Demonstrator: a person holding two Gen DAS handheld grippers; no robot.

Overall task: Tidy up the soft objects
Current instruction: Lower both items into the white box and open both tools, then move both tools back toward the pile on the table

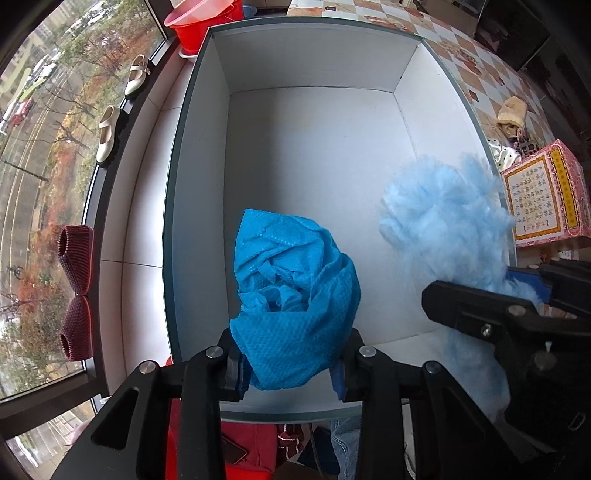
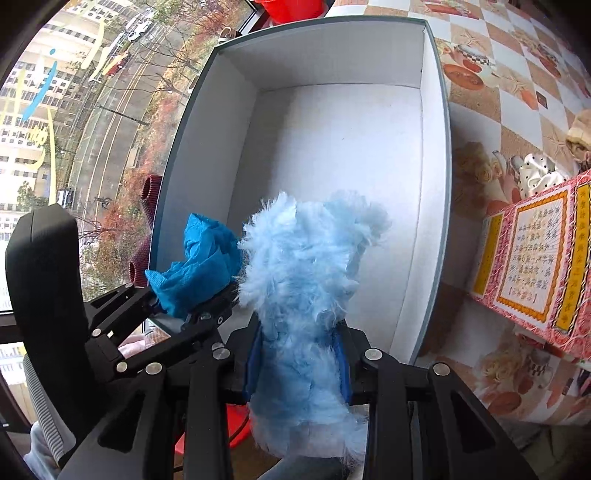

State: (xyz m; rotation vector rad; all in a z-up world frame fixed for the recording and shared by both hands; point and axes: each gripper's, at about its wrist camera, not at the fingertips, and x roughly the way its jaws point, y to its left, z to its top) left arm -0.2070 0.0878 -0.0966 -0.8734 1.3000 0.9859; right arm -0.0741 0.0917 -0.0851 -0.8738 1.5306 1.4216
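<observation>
My left gripper (image 1: 291,373) is shut on a crumpled bright blue cloth (image 1: 295,295) and holds it over the near end of a large white box (image 1: 314,166) with grey-green rims. My right gripper (image 2: 299,365) is shut on a fluffy light blue fibre bundle (image 2: 306,280) and holds it over the box's near right side. The bundle also shows in the left wrist view (image 1: 443,214), with the right gripper (image 1: 524,291) at the right. The cloth (image 2: 199,262) and left gripper (image 2: 192,306) show at the left of the right wrist view. The box floor (image 2: 351,155) is bare.
A pink patterned box (image 1: 546,192) stands right of the white box on a checkered tablecloth (image 2: 498,92). Beige and spotted soft items (image 1: 511,118) lie behind it. Shoes (image 1: 109,133) and maroon slippers (image 1: 75,295) sit on the windowsill at the left. A red basin (image 1: 203,22) stands at the back.
</observation>
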